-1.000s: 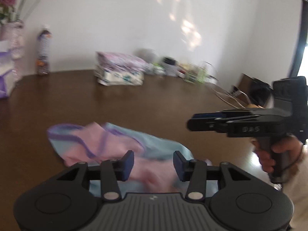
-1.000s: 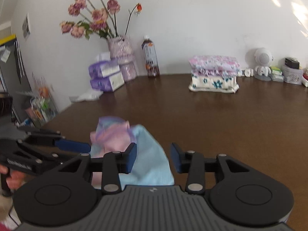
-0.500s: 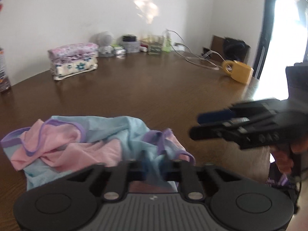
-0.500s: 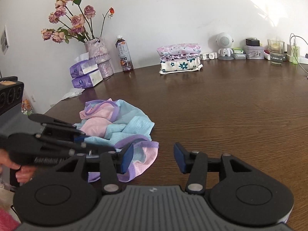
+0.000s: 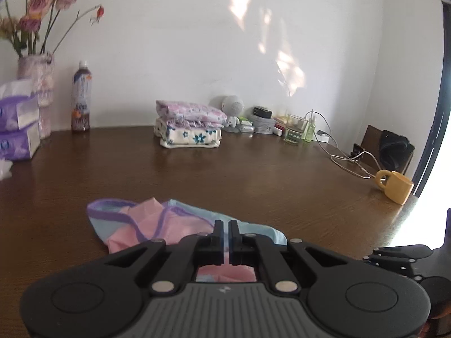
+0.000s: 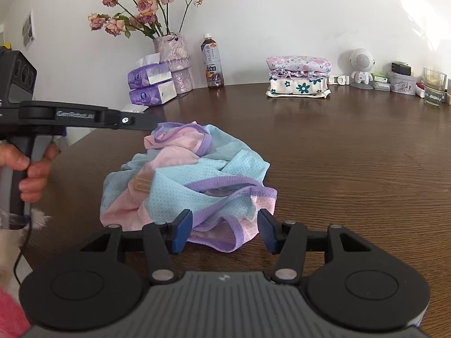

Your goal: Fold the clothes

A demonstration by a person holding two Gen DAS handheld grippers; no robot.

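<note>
Garment bunched just ahead of right tongs.

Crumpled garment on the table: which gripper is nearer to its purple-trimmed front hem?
Right. The right gripper is open, straddling the purple-trimmed hem of the garment. The left gripper, fingers together, is over the garment's far side.

A home room, wooden counter, vase of roses, tissue packs, folded laundry, yellow mug
</note>
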